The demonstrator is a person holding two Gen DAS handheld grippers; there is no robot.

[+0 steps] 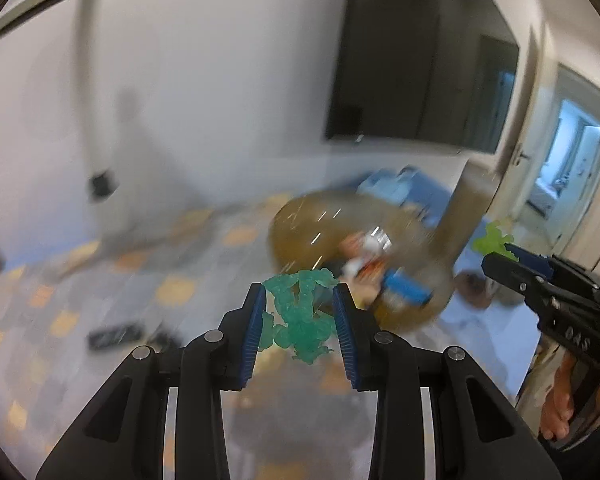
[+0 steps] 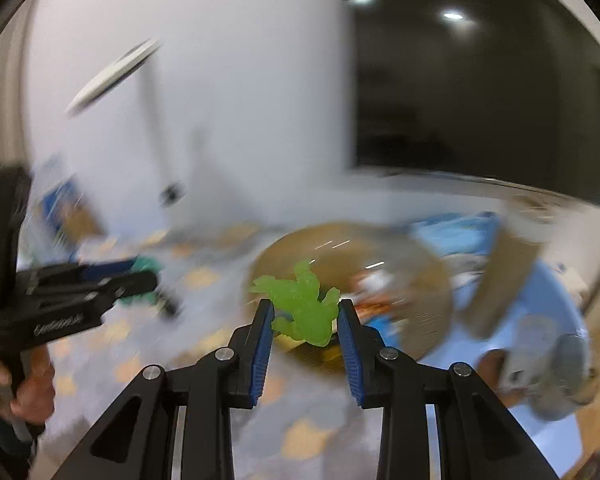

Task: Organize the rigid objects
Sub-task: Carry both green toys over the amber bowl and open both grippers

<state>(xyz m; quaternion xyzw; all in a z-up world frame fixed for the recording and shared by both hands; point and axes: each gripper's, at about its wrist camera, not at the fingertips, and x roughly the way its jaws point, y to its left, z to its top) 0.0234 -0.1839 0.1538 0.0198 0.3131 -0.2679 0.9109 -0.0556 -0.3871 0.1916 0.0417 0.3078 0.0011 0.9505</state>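
My left gripper (image 1: 299, 300) is shut on a translucent teal toy figure (image 1: 300, 316), held up in the air between its blue pads. My right gripper (image 2: 306, 308) is shut on a lime-green toy figure (image 2: 304, 308) in the same way. In the left wrist view the right gripper (image 1: 496, 252) shows at the right edge with the green figure (image 1: 492, 238) at its tip. In the right wrist view the left gripper (image 2: 148, 276) shows at the left with a bit of teal figure (image 2: 146, 266). A round brown basket (image 1: 312, 220) with mixed items lies beyond both, blurred.
The floor (image 1: 100, 280) has a grey pattern with orange patches. A dark screen (image 1: 420, 60) hangs on the white wall. A blue sheet (image 2: 548, 292) and a cardboard piece (image 2: 496, 284) lie at the right. A person's hand (image 2: 28, 392) grips the left tool's handle.
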